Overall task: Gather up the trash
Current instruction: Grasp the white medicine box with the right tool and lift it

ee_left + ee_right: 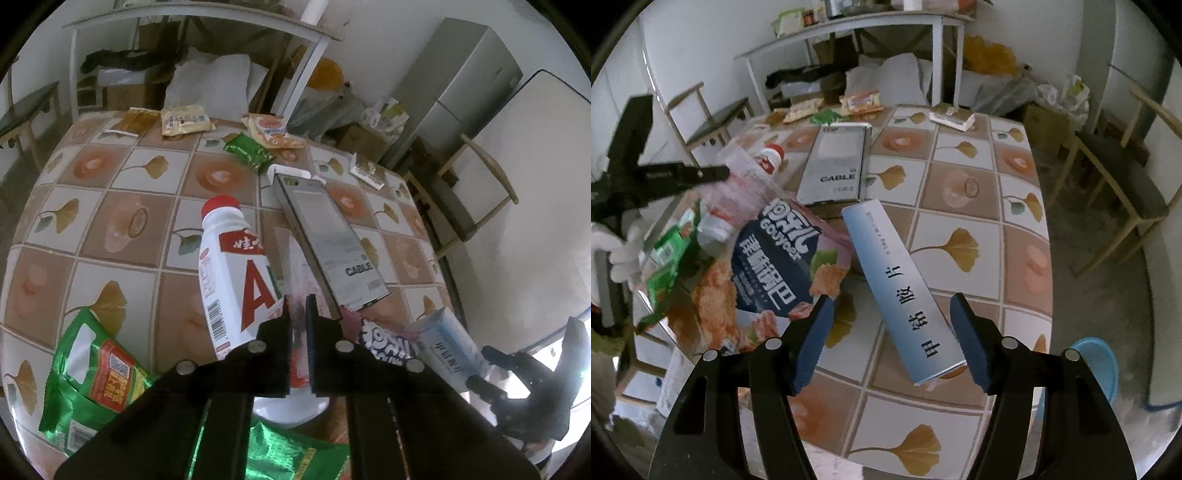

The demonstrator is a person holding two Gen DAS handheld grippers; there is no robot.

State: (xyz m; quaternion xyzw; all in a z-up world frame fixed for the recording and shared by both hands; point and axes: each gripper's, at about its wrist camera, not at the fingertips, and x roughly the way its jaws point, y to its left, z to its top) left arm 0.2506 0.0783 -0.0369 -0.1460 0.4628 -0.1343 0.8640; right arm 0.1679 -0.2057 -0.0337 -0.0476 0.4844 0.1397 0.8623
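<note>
Your left gripper (297, 314) is closed w/ thin clear plastic between its pads; right gripper (892, 321) gapes wide round blue box (905, 291), not clamping.

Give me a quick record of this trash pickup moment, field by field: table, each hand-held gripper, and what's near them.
surface: tiled-pattern table
left hand-held gripper: shut, pinching a thin clear wrapper
beside it: white bottle with red cap, grey CABLE box
right hand-held gripper: open, blue-white box between its pads
also near: dark snack bag, green wrappers
</note>
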